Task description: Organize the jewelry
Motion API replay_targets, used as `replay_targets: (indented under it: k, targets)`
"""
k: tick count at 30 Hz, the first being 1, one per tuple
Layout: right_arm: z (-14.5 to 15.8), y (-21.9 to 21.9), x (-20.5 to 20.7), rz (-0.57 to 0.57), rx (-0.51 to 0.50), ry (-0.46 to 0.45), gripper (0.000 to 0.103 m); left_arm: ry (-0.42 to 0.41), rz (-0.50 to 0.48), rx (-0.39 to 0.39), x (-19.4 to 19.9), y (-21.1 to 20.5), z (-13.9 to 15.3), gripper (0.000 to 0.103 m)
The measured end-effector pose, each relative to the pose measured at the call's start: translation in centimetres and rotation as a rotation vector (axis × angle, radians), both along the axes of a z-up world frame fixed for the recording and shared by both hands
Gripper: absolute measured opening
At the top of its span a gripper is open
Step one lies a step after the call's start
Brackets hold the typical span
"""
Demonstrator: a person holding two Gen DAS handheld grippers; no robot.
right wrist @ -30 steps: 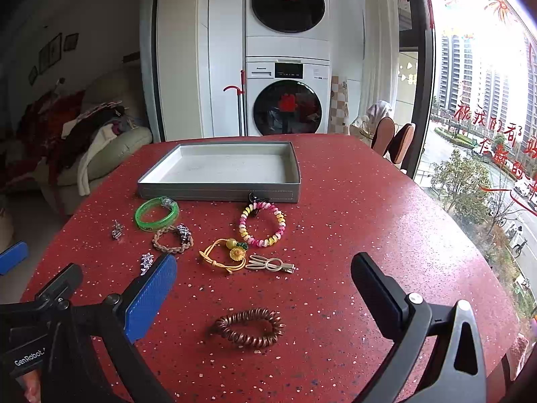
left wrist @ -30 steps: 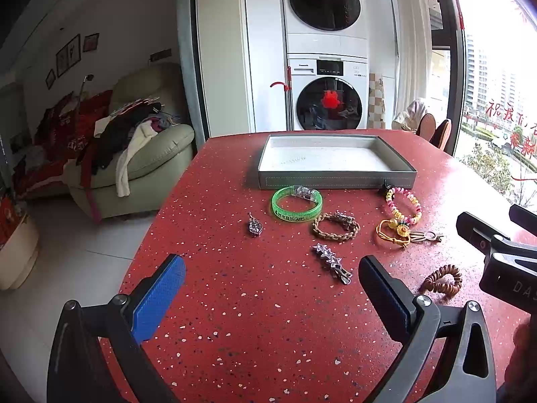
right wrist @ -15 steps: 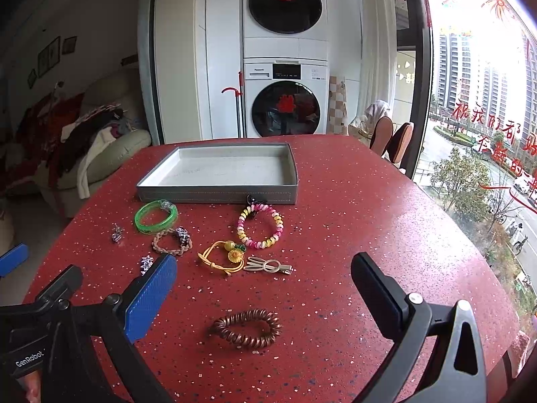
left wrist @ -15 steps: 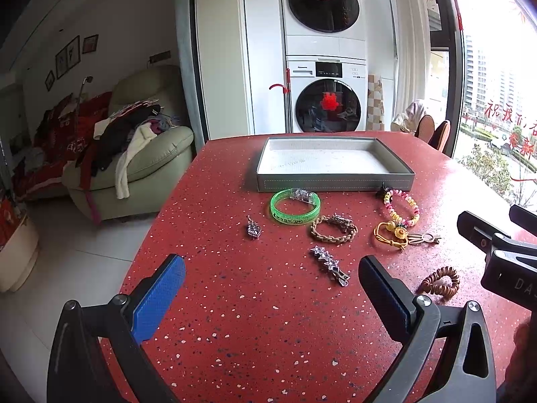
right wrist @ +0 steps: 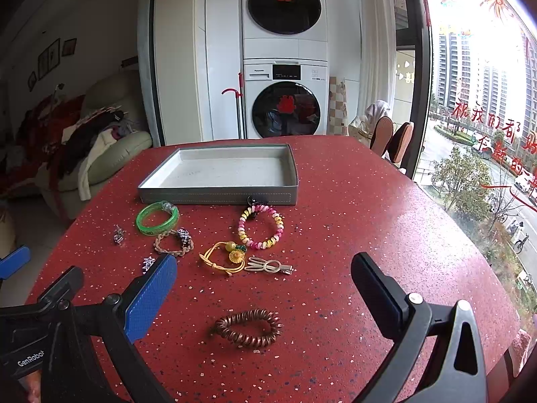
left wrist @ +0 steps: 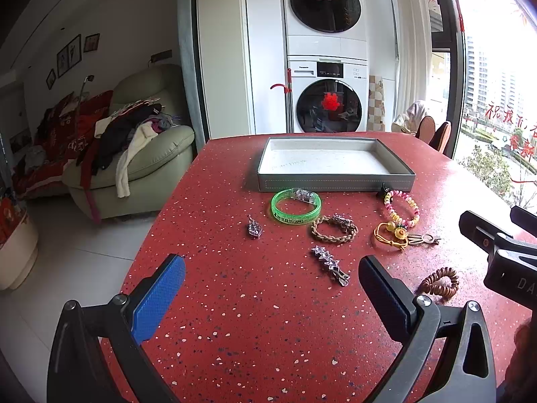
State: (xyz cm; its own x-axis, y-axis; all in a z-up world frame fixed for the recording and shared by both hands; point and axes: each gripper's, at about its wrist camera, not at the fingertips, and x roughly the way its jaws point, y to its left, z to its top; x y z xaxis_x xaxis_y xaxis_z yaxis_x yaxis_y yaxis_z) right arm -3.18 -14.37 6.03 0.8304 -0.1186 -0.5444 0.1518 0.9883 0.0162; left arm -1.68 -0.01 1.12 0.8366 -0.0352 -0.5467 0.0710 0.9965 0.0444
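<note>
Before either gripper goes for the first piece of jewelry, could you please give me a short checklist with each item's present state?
1. Left gripper open and holding nothing: ok.
2. Right gripper open and holding nothing: ok.
3. Shallow grey rectangular tray free to receive pieces: ok.
4. Brown spiral coil hair tie lies apart from other pieces, between the right jaws: ok.
5. Silver star hair clip unobstructed ahead of the left gripper: ok.
6. Yellow cord bracelet separate from the beige hair clip: cannot tell.

A shallow grey cardboard tray (right wrist: pixel 218 181) sits mid-frame on the red speckled worktop (right wrist: pixel 352 235); below it lie a green plastic bangle (right wrist: pixel 157 218), left, and a copper coil hair tie (right wrist: pixel 248 327), lowest.
</note>
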Motion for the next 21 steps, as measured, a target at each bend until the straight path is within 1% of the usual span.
replay_targets:
  k: [21]
  targets:
    - [-0.17,-0.08,0.07,-0.001,0.008,0.006,0.103,0.018,0.014,-0.012,0.26,0.77,-0.35,0.103]
